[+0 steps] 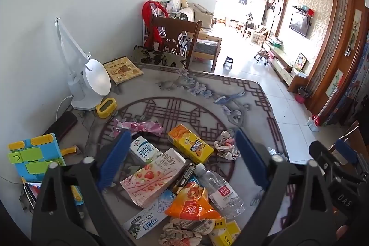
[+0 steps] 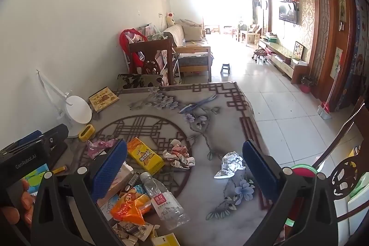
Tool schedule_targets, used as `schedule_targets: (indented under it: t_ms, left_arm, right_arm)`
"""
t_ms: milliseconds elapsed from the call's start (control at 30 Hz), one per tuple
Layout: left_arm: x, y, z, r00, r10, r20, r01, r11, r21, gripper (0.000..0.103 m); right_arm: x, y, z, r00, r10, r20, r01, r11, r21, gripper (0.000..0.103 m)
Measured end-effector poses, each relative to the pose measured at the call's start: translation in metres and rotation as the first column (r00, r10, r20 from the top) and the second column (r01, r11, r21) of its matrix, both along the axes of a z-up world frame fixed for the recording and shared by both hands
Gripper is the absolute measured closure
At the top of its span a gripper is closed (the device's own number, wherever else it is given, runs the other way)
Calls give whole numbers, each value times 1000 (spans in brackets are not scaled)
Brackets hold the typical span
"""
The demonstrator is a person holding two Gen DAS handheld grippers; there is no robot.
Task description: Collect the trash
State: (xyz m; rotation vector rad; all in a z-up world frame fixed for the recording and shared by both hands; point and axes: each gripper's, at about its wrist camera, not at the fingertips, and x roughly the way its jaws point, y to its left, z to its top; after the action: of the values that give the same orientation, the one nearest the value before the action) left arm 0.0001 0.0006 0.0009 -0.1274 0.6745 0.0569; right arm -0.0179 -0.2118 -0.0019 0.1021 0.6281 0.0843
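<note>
Trash lies heaped on the patterned table (image 1: 207,89): a pink Pocky box (image 1: 153,179), a white milk carton (image 1: 144,150), a yellow snack box (image 1: 190,144), a clear water bottle (image 1: 221,193), an orange wrapper (image 1: 192,204), a pink wrapper (image 1: 140,127) and a crumpled paper wad (image 1: 226,145). My left gripper (image 1: 182,159) is open above the pile, empty. My right gripper (image 2: 184,167) is open and empty over the table, with the bottle (image 2: 165,200), yellow box (image 2: 144,155), paper wad (image 2: 178,155) and a white crumpled wrapper (image 2: 229,164) between its fingers.
A white desk lamp (image 1: 92,82), a yellow tape holder (image 1: 106,107), a book (image 1: 122,69) and a blue-green toy (image 1: 34,156) sit at the table's left by the wall. A wooden chair (image 1: 175,38) stands at the far edge. Tiled floor lies to the right.
</note>
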Motion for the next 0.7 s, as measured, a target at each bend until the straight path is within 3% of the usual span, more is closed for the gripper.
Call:
schedule_targets:
  t_ms: [133,200,300,400,700]
  left_arm:
    - [3,1,1,999,19,28,-19,1000,2,5]
    - [-16,-13,4,997,7,78,-9,1000,27,5]
    - [-17,-3,13,994,23,103,-23,1000,1,5]
    - [-26,-11,19,987,22,160,-36,996,85,5]
    - [-27,-4,20,989,24,148,-31,998,48,5]
  right_arm:
    - [-4,-1,-2,1000,11,6,-11,1000,-5,7]
    - [-6,-1,-2,1000,14,10,-14,1000,-8,7]
    - [-9,-1,0,1000,14,22,-14,1000,-12,7]
    - [-12,-2,3,999,14,32,-14,1000,-12,7]
    - [-14,-3,7,999,8,36,-8,1000,-14,7]
